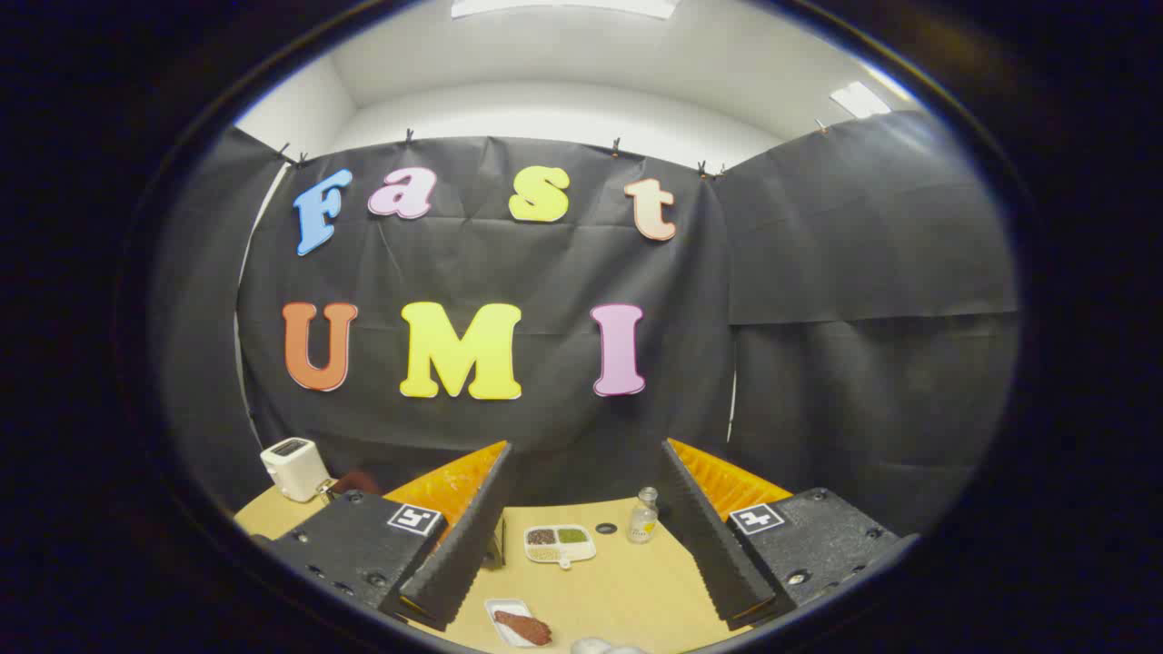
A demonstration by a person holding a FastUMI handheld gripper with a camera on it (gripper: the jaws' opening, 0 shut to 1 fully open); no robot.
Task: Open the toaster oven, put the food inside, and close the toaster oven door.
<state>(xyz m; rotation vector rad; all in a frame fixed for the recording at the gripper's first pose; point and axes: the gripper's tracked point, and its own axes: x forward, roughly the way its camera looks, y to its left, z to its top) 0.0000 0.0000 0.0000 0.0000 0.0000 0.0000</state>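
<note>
The hand-held gripper (581,536) hangs high over the counter (627,581) with its fingers spread wide and nothing between them. No toaster oven can be made out for certain. A dark shape (496,549) shows just past the left finger, mostly hidden, and I cannot tell what it is. So the step in hand is most likely the approach to the door. To do it well, bring the gripper down and level first, find the door handle, and close on it squarely before pulling, so the door swings without dragging the oven across the counter.

The food (522,627), a reddish-brown piece on a small white tray (505,607), lies between the fingers and below them, near the counter's front edge. Beyond it, mid-counter, sits a divided dish (559,543) of grains, with a small bottle (643,516) near the right finger. A white toaster (293,468) stands at the far left edge, well apart.
</note>
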